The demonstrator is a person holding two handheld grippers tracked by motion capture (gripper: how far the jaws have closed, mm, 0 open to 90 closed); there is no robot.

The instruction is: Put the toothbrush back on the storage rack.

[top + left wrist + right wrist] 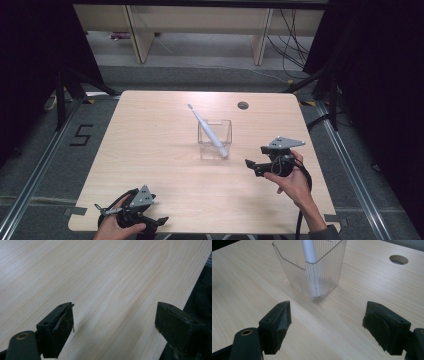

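Now the right hand-held gripper [254,157] hovers released and empty at four o'clock on the worktop [150,140], jaws spread toward the clear cup [312,272] near centre. A white toothbrush [207,129] stands tilted inside it, head toward eleven o'clock. At seven o'clock, the left hand-held gripper [115,322] is released by the near edge.

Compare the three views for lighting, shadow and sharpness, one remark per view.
High view: table evenly lit, dark surroundings, clear cup and toothbrush small but sharp. Left gripper view: left gripper jaws blurred up close, soft shadow by one. Right gripper view: right gripper jaws soft, cup ribs crisp, faint shadow beneath it.
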